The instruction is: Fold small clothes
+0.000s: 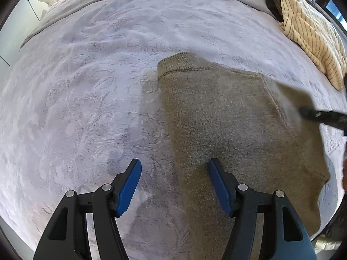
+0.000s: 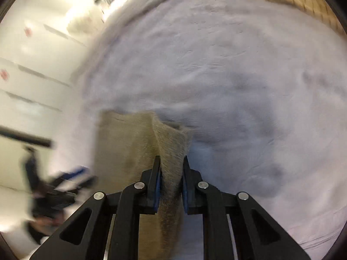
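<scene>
An olive-grey knitted garment [image 1: 227, 119] lies spread on the lavender blanket. My left gripper [image 1: 175, 169] is open, its jaws straddling the garment's left edge just above the fabric. My right gripper [image 2: 171, 162] is shut on a raised fold of the same garment [image 2: 169, 143] and holds it lifted off the bed. The right gripper also shows as a dark blurred shape at the right edge of the left wrist view [image 1: 321, 117], holding the garment's right side up. The right wrist view is motion-blurred.
A cream striped garment [image 1: 312, 34] lies piled at the bed's far right, on something dark. The lavender embossed blanket [image 1: 86, 86] covers the bed. White cupboards [image 2: 32, 54] stand to the left of the bed.
</scene>
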`<state>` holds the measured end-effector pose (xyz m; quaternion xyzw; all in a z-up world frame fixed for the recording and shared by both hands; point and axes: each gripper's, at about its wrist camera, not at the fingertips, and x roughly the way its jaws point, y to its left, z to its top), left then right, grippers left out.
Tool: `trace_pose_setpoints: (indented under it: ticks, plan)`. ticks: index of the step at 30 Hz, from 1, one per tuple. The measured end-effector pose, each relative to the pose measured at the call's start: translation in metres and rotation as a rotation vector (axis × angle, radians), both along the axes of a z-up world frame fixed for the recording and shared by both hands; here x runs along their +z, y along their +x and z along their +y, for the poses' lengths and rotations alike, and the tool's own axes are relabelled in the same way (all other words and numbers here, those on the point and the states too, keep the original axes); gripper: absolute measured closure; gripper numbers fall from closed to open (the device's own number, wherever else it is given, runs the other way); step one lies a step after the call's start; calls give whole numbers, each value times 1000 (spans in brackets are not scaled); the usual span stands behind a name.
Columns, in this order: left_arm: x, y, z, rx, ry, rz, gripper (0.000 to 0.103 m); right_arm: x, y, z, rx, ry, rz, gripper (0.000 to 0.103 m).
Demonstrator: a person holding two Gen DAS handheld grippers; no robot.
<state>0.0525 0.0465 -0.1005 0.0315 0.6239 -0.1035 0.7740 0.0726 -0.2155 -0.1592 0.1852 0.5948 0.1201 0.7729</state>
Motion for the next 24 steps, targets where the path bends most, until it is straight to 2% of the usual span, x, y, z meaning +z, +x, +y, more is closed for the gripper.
trace_pose_setpoints:
  ticks: [2, 4, 7, 9, 11, 13, 14, 17, 19, 22, 24]
  plan:
    - [-2, 0, -4, -4, 27, -17, 24, -27, 3, -9, -31, 30, 54, 84]
    - [-2, 1, -4, -4, 52, -21, 23, -33, 1, -24, -111, 135, 87, 84]
    - [3, 2, 4, 19, 30, 8, 23, -21, -11, -36, -137, 135, 116, 82]
    - [10, -2, 9, 20, 28, 18, 23, -13, -21, -39, -129, 122, 124, 76]
    - [18, -10, 13, 13, 27, 17, 23, 1, -41, -38, -105, 158, 141, 75]
    - [26, -22, 17, 8, 2, 33, 23, 11, -61, -33, -79, 230, 164, 75]
    - [27, -27, 18, 6, -12, 45, 23, 10, -76, -28, -65, 308, 194, 75]
    - [30, -50, 16, -13, -45, 81, 23, 4, -102, -16, -59, 404, 261, 73]
    - [27, -62, 14, -15, -54, 98, 23, -3, -114, -8, -58, 421, 288, 73]
    - [13, -81, 10, -21, -69, 148, 23, -10, -121, 7, -66, 392, 325, 73]
    - [4, -92, 7, -40, -47, 166, 23, -9, -123, 18, -56, 336, 327, 82]
